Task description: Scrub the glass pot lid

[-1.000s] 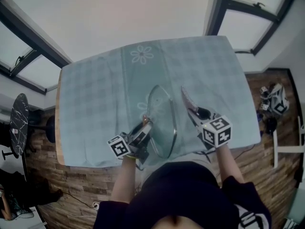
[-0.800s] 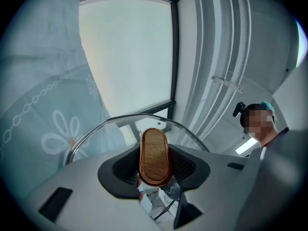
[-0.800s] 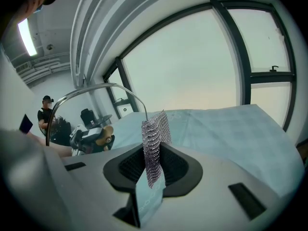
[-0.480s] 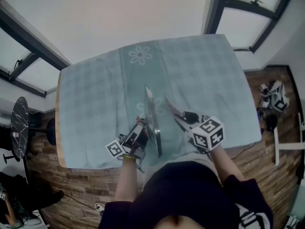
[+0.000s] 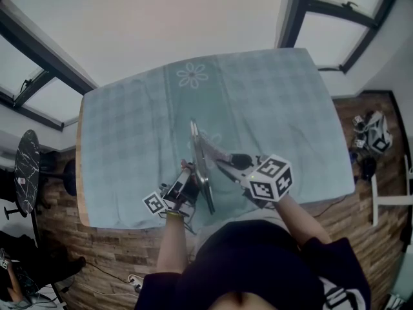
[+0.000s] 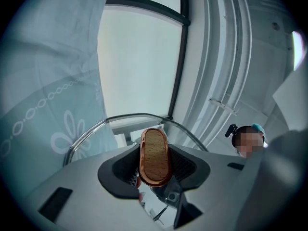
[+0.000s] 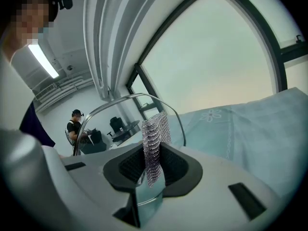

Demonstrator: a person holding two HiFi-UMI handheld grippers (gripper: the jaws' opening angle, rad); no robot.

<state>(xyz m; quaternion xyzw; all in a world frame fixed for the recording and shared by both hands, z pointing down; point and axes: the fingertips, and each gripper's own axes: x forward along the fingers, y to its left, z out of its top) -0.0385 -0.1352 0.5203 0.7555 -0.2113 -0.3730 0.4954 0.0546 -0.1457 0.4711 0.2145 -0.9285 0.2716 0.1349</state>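
Observation:
The glass pot lid (image 5: 201,167) stands on edge above the table's near part and shows as a thin metal rim. My left gripper (image 5: 191,175) is shut on its wooden, copper-rimmed knob (image 6: 155,156), and the lid's rim (image 6: 121,119) arcs beyond the jaws. From the right, my right gripper (image 5: 227,163) is shut on a strip of steel mesh scrubber (image 7: 154,145), whose tip (image 5: 213,152) lies right beside the lid. In the right gripper view the lid's rim (image 7: 136,97) curves just behind the scrubber.
A teal checked cloth with flower prints (image 5: 193,75) covers the table (image 5: 80,173). Windows ring the room. A dark round side table (image 5: 26,168) stands at the left, and some gear (image 5: 373,134) lies on the wooden floor at the right. A person (image 7: 76,125) sits far off.
The lid has turned from showing its broad face to standing edge-on. My right gripper has come left with the scrubber, up to the lid. The left gripper has rolled and shifted slightly.

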